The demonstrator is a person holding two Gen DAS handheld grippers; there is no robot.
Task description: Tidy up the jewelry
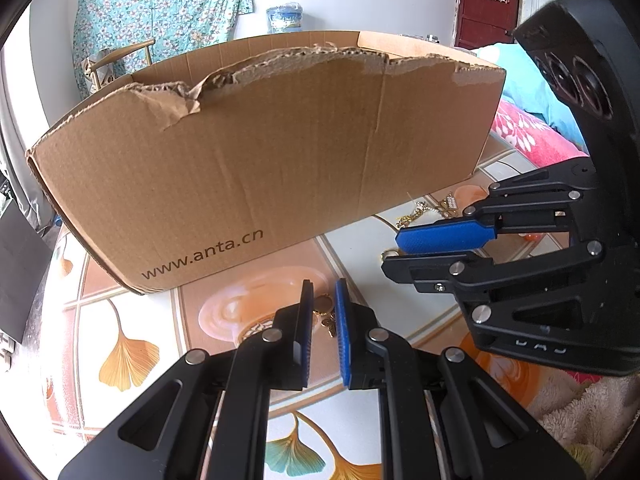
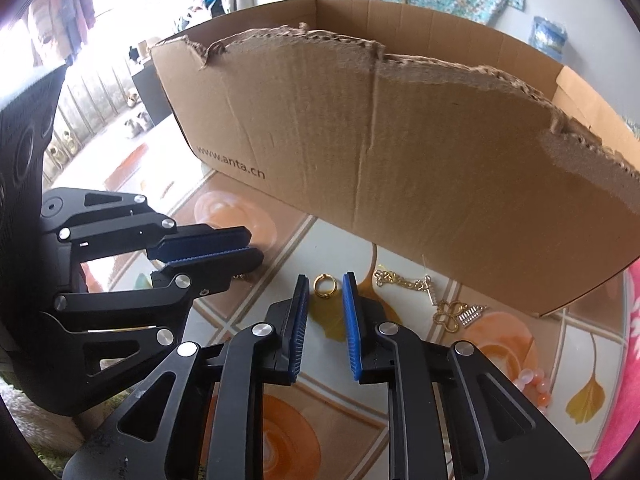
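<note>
A gold ring [image 2: 324, 286] lies on the leaf-patterned table [image 2: 280, 400], just at the tips of my right gripper [image 2: 326, 280]. The blue pads stand apart on either side of the ring without pressing it. In the left wrist view that right gripper [image 1: 394, 252] comes in from the right with the gold ring [image 1: 389, 255] at its tips. My left gripper [image 1: 324, 292] is shut on a small gold earring [image 1: 326, 314] that hangs between its pads. The right wrist view shows the left gripper [image 2: 256, 248] with its jaws close together and the gold earring [image 2: 241, 277] poking out beneath.
A torn cardboard box [image 1: 260, 160] stands open-topped right behind both grippers. Beside the ring lie a gold chain [image 2: 400, 280], a gold clover pendant [image 2: 448, 314], a small silver piece [image 2: 472, 314] and pink beads [image 2: 534, 386]. A pink blanket [image 2: 632, 340] borders the right.
</note>
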